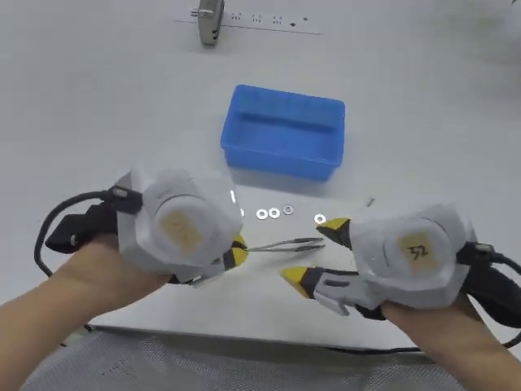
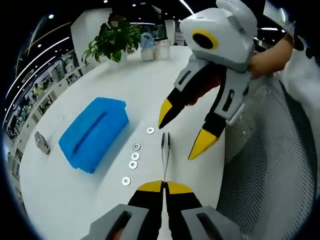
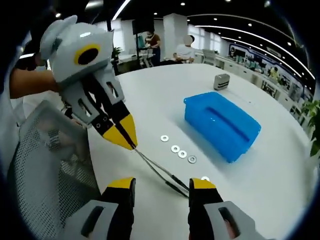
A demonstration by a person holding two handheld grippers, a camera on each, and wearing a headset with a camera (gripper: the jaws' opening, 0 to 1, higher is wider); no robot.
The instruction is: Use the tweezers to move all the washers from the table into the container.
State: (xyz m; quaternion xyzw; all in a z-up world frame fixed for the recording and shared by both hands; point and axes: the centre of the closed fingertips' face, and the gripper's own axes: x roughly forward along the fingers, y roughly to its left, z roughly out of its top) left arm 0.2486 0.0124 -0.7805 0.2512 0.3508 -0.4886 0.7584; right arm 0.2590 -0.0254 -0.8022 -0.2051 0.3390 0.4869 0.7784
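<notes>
Thin metal tweezers [image 1: 283, 243] point right from my left gripper [image 1: 237, 252], which is shut on their rear end. My left gripper [image 2: 164, 186] shows the tweezers [image 2: 165, 152] running forward from its closed yellow tips. My right gripper [image 1: 314, 252] stands open, with the tweezers' tips [image 3: 172, 180] lying between its two fingers and no visible touch. Several small washers [image 1: 275, 213] lie in a loose row on the white table, just beyond the tweezers; one washer [image 1: 320, 218] lies by the right gripper's far finger. The blue container [image 1: 283, 130] stands behind them.
A small metal block [image 1: 210, 20] stands at the table's far edge. A grey mesh chair back [image 2: 260, 165] lies beyond the near table edge [image 1: 244, 330]. Potted plant [image 2: 112, 42] at one far end. Black cables trail from both grippers.
</notes>
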